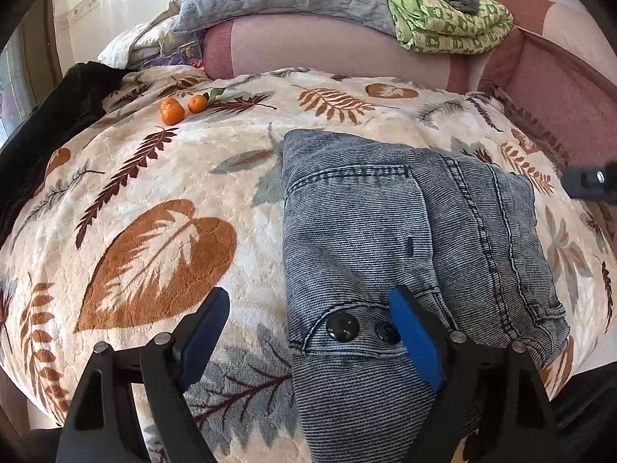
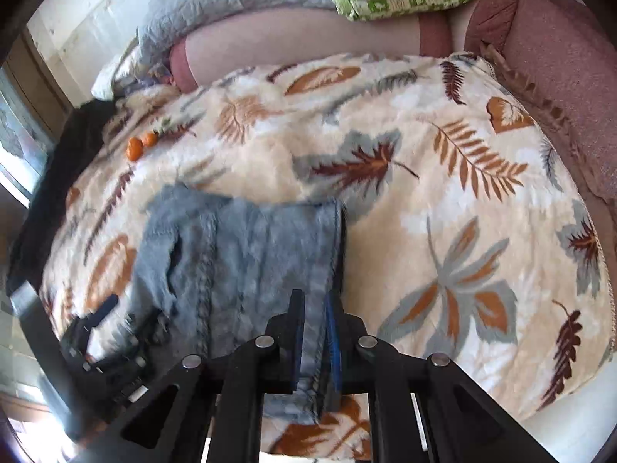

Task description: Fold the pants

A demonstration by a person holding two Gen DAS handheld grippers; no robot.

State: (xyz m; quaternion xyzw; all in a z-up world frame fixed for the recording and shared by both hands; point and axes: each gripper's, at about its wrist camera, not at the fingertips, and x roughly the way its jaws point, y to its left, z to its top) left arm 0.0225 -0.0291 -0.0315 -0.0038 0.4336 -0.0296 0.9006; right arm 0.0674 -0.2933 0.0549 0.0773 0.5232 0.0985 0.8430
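Right wrist view: right gripper (image 2: 313, 332) clamped on jeans (image 2: 246, 247) hem
Left gripper (image 1: 308, 332): spread, straddling waistband
Blanket (image 1: 154, 193): jeans near front edge

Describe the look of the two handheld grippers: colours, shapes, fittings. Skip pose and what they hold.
Both are matte black linkage frames with triangular cutouts and round silver pivot pins. The left gripper carries two flat, angled fingers faced with bright blue pads. The right gripper has the same black bars and silver pins, with narrow upright fingers lined in blue. No cables, printed markings, sleeves or hands are visible.
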